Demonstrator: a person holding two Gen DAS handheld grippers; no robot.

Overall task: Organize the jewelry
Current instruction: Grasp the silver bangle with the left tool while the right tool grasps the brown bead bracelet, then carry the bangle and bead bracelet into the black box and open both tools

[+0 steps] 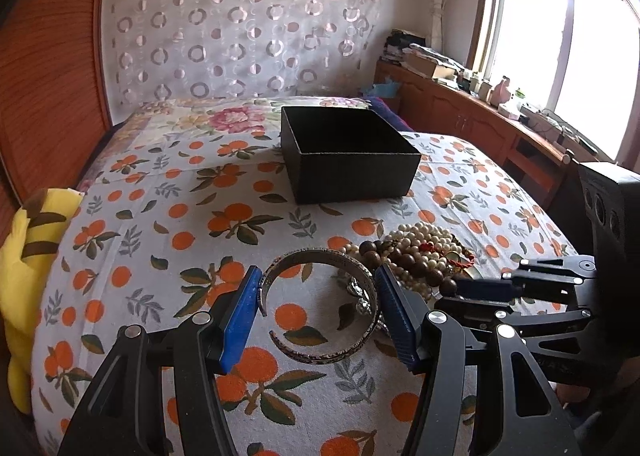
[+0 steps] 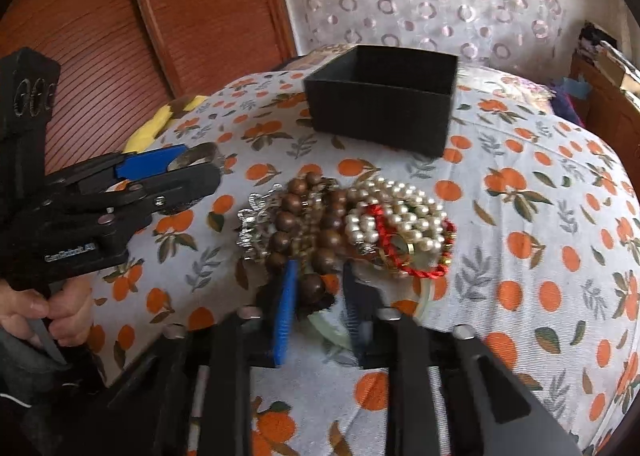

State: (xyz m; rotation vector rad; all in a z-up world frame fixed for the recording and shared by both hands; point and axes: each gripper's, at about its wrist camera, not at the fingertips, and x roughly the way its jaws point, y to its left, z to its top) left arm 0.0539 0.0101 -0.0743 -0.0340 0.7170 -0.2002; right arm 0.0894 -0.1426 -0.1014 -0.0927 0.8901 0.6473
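**Both grippers on jewelry, box not yet loaded**

Nearest my left lens: left gripper (image 1: 318, 308) with its blue pads pressed on either side of the silver bangle (image 1: 320, 304); jaws about half open, spanned by the bangle's width; bangle looks lifted just clear of the bedspread (image 1: 160, 223), on the near side of the black box (image 1: 348, 153).

Right gripper (image 2: 316, 304) sits at the near edge of the jewelry pile (image 2: 344, 228); jaws narrow, nearly closed, with a brown wooden bead (image 2: 313, 288) of the bead strand between the pads; frame is blurred, but I read it as a grip on that strand. Pile lies on the bedspread just in front of the box, apart from it.

Handling, my judgement: bangle is rigid, light, slick metal, and it's an open cuff, so squeezing across the diameter may flex it or let it pop out; keep the pads flat on the band. Bead strands are limp and tangled with the pearls (image 2: 396, 207) and red cord (image 2: 400, 256); lifting one will likely drag neighbours; take hold at a big bead, not the string.

View differences: left view shows the bangle grip and the box interior, which looks empty; right view hides both, but shows the pile's layers, a pale green ring (image 2: 336, 332) under the right gripper, and a hand (image 2: 44, 316) holding the left gripper's handle.
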